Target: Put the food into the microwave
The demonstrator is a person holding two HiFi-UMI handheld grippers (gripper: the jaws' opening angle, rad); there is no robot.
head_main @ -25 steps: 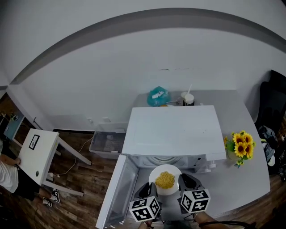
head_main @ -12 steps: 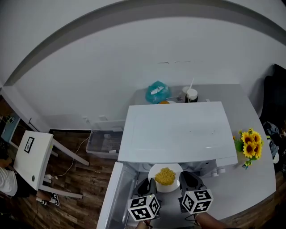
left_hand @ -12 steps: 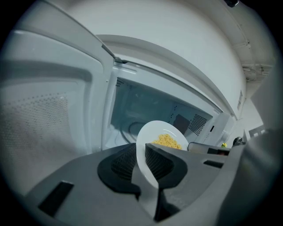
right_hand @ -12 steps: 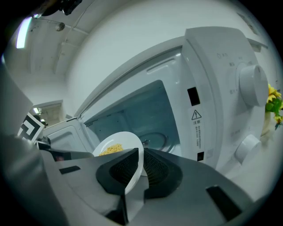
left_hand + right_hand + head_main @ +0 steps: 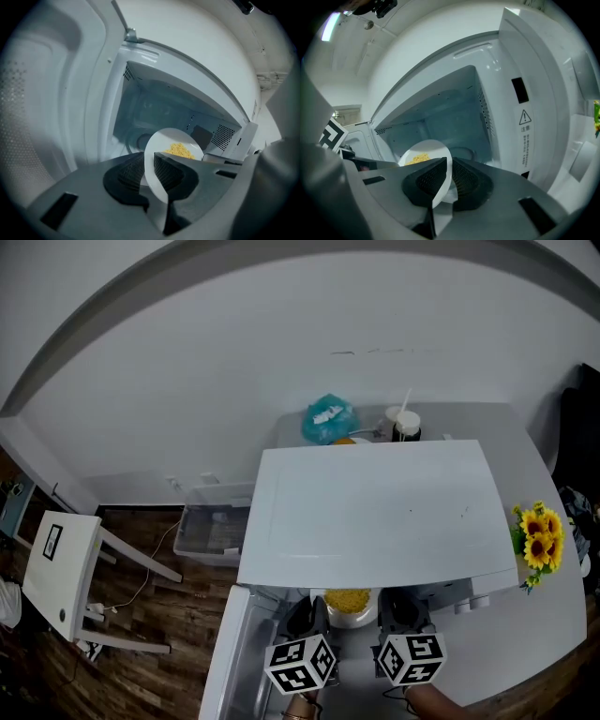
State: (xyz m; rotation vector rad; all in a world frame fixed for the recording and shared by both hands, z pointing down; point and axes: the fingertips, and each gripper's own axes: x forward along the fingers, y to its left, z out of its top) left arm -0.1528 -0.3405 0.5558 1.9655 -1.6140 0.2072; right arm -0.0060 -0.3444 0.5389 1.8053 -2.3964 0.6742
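Food (image 5: 348, 599): yellow heap on round white plate (image 5: 350, 618), level, face up, no long axis; at the mouth of the open microwave (image 5: 375, 512). Left gripper (image 5: 149, 169) and right gripper (image 5: 449, 180) clamp opposite rims.

Head view: set high above the microwave (image 5: 375, 512), looking steeply down onto its white top, far enough off to take in floor (image 5: 141, 662) left of the microwave. Left gripper view: close at the microwave's mouth, facing into the cavity (image 5: 154, 112) from the door (image 5: 42, 122) side. Right gripper view: equally close, facing the same cavity from the microwave's right. Shared by all three: the plate (image 5: 349, 612) at the microwave's mouth.
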